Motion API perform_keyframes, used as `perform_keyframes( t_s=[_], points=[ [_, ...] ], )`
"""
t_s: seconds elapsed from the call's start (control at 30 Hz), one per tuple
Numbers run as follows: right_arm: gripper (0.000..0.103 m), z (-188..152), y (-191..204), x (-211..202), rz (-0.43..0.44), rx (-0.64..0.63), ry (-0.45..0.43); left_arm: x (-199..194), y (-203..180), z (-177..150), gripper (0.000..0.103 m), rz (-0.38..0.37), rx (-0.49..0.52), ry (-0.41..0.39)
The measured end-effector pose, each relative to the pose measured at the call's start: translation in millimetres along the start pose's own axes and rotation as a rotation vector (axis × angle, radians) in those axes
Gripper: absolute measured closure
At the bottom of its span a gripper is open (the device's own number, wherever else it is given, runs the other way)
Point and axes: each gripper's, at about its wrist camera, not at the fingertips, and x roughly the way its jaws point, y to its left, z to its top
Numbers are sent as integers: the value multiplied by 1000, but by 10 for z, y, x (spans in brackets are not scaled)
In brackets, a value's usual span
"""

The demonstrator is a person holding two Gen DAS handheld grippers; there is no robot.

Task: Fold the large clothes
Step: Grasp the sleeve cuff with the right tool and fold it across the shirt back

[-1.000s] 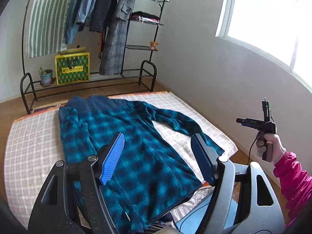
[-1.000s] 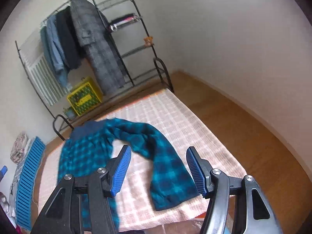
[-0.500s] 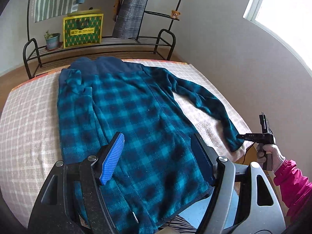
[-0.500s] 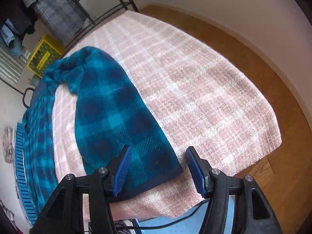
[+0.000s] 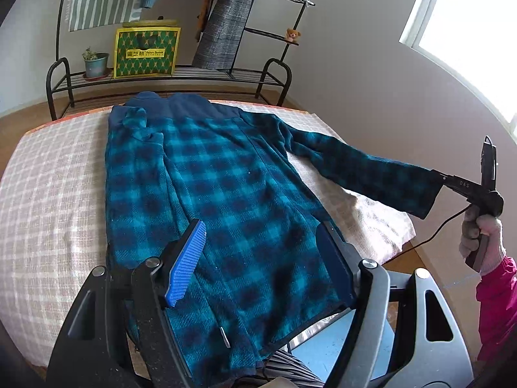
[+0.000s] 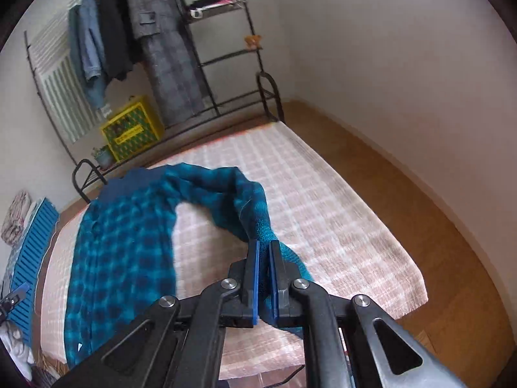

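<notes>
Sleeve cuff (image 5: 416, 190), flat on the blanket a second ago, now lifted at right of frame. Item: teal plaid jacket (image 5: 219, 200), spread face-down mid-frame on a checked blanket (image 5: 55, 194). Step judged: folding the free sleeve inward; next move likely carries the cuff across the back. Right tool (image 6: 263, 278): clamped tight on the cuff. Left tool (image 5: 261, 258): wide apart, hovering over the hem, holding nothing.
</notes>
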Motion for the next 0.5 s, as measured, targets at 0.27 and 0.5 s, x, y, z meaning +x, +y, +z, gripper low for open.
perform_keyframes(
  t_s=[0.27,0.5],
  points=[
    [100,-421,1313,-58,312,-238,82,55,169,-157,30,-51,-110,14],
    [100,-1323,2032,611,480,-393,350,278,174,-316,30,-99,-170,66]
  ],
)
